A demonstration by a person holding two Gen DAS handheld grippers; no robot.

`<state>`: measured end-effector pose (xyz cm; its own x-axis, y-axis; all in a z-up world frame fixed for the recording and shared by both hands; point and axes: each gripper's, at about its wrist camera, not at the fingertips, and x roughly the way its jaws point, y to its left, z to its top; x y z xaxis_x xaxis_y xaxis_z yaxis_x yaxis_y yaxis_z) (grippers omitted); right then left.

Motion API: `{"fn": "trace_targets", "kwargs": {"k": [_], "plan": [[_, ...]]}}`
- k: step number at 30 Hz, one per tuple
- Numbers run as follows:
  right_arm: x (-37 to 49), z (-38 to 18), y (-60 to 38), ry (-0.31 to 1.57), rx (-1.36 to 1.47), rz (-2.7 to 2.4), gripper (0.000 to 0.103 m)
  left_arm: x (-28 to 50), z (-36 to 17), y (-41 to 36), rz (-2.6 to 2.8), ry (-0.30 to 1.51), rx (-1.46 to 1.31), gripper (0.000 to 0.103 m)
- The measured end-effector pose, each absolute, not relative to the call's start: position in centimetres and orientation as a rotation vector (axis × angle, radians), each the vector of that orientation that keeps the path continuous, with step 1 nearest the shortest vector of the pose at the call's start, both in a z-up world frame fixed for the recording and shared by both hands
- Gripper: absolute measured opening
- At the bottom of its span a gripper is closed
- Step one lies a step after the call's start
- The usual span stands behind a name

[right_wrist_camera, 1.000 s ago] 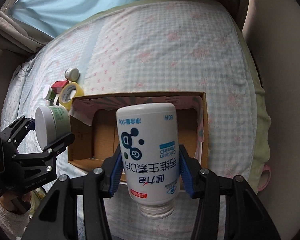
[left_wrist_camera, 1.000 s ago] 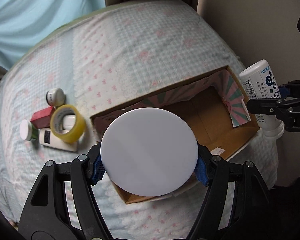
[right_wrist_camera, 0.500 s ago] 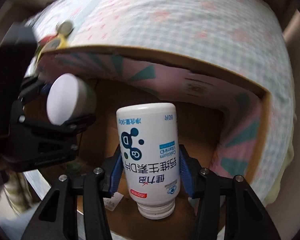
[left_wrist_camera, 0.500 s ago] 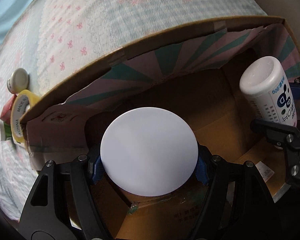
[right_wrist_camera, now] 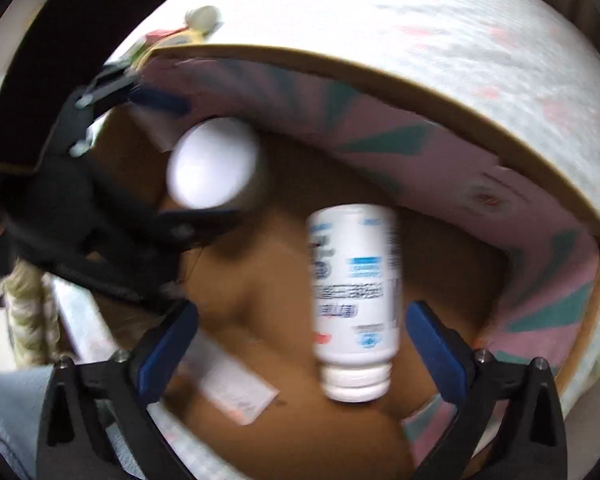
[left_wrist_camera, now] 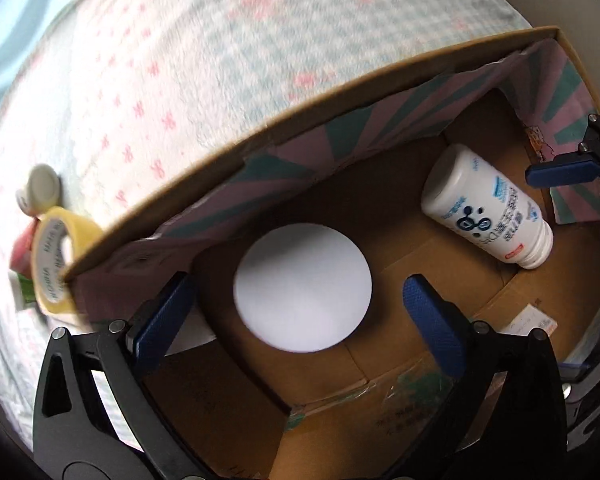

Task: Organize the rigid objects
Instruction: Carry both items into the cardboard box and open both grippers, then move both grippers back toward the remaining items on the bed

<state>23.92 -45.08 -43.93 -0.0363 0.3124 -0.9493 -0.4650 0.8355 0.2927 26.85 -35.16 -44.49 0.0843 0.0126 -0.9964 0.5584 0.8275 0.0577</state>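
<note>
Both grippers are inside an open cardboard box (left_wrist_camera: 340, 92) with pink and teal lining. My left gripper (left_wrist_camera: 296, 312) is open; the round white-lidded jar (left_wrist_camera: 302, 286) sits between its spread fingers on the box floor, free of the pads. My right gripper (right_wrist_camera: 302, 340) is open; the white supplement bottle (right_wrist_camera: 354, 300) lies on its side on the box floor between its fingers, untouched. The bottle also shows in the left wrist view (left_wrist_camera: 486, 212), and the jar in the right wrist view (right_wrist_camera: 212, 162). The right wrist view is blurred.
Outside the box on the patterned bedspread (left_wrist_camera: 180, 60) lie a yellow tape roll (left_wrist_camera: 56, 256), a small white round jar (left_wrist_camera: 42, 190), a red box and a green item. A paper slip (right_wrist_camera: 236, 390) lies on the box floor. The box walls stand close around both grippers.
Both grippers have opened. The jar and the bottle have been let go and now rest on the box floor. The bottle has dropped onto its side.
</note>
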Motion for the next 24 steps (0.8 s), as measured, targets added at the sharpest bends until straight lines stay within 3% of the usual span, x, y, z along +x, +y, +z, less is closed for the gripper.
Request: {"fn": "trace_targets", "kwargs": {"k": [13,24], "plan": [[22.8,-40.9,-45.4,1.447,-0.254,0.466,0.103,25.6,-40.7,-34.8,-0.430,1.391,0.478,0.103],[19.8,-34.8,-45.7,1.438,-0.248,0.271,0.103,21.8,-32.4,-31.8,-0.398,1.258,0.407,0.103]]}}
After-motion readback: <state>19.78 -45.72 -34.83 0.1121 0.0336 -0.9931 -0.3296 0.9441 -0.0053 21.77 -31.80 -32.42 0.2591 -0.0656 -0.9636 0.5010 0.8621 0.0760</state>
